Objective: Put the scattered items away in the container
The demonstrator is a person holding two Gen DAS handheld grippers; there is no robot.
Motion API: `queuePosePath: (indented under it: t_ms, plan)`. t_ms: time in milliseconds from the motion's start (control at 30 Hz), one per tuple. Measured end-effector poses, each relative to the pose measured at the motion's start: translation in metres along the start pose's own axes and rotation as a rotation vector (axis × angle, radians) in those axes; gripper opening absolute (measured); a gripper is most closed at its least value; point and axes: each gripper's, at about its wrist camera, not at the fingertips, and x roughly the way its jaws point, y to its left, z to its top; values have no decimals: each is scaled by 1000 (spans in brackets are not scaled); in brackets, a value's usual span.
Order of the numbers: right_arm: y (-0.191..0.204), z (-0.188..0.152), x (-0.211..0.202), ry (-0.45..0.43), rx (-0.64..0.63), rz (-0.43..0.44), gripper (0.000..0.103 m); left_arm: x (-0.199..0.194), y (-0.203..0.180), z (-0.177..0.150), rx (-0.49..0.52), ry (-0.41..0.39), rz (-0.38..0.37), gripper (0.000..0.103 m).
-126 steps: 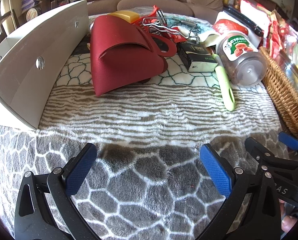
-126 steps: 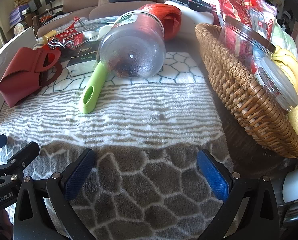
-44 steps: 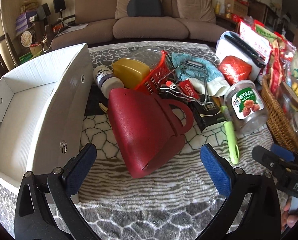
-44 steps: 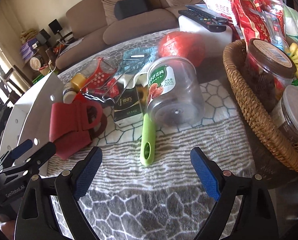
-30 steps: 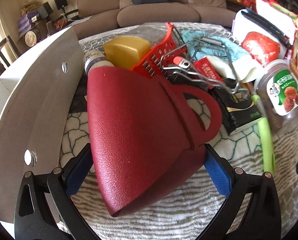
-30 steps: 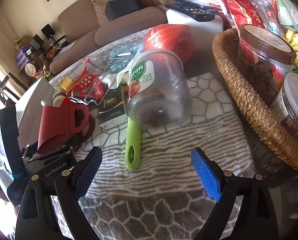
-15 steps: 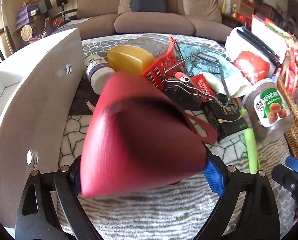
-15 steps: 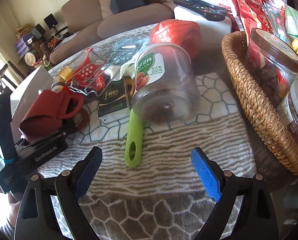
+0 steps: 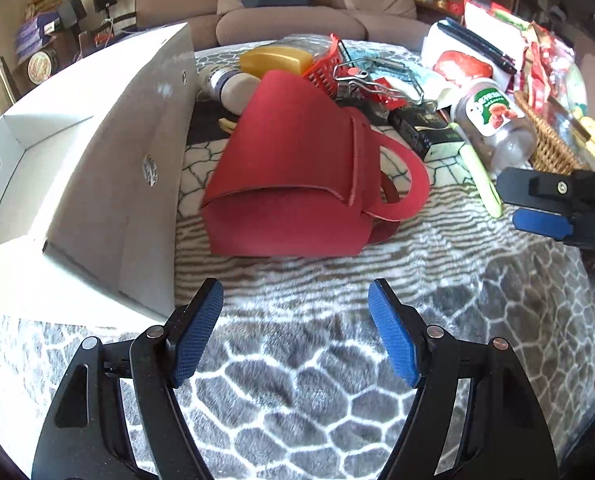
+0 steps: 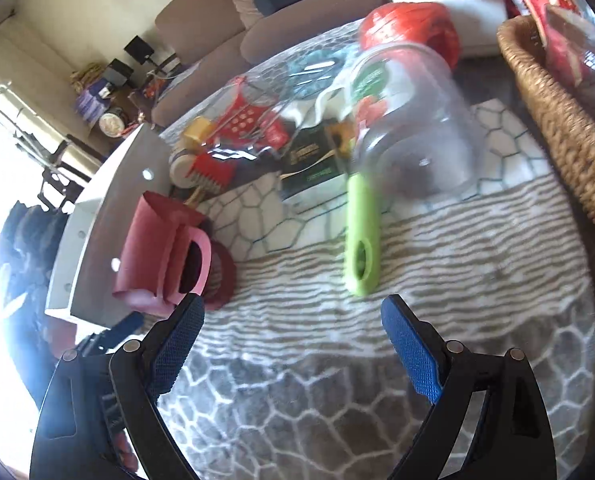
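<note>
Red bag (image 9: pixel 297 168) lies on its side beside the open white box (image 9: pixel 109 152), handle toward the green-handled tool (image 10: pixel 361 236).

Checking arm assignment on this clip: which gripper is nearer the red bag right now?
Left. The left gripper sits open just in front of the red bag, which lies beside the white box. The right gripper is open too, off to the bag's right, facing the green-handled tool.
</note>
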Motion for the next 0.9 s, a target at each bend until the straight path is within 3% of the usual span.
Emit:
queuePosePath:
  t_ms: [100,200,300,367,433,600,667,767,900]
  plan:
    - [12,-2,17,30,46,106,92,-2,1,0,14,-27,24,82]
    - [16,1,30,31,125,209,82,0,-1,8,12,-47,19,94]
    - [12,3,41,36,193,234,60,7,-6,17,32,-63,42,99]
    - [8,5,49,51,224,242,39,15,-11,22,55,-65,64,103]
    - [4,5,57,59,243,256,31,24,-19,25,89,-61,79,103]
    - [3,10,66,49,225,287,21,42,-29,27,126,-54,145,103]
    - [3,13,61,39,224,299,11,42,-27,27,107,-58,117,103]
    - [7,17,48,-1,206,329,8,35,-20,26,91,-71,81,103]
    - [19,19,28,-35,124,264,7,19,7,25,-4,-76,21,102]
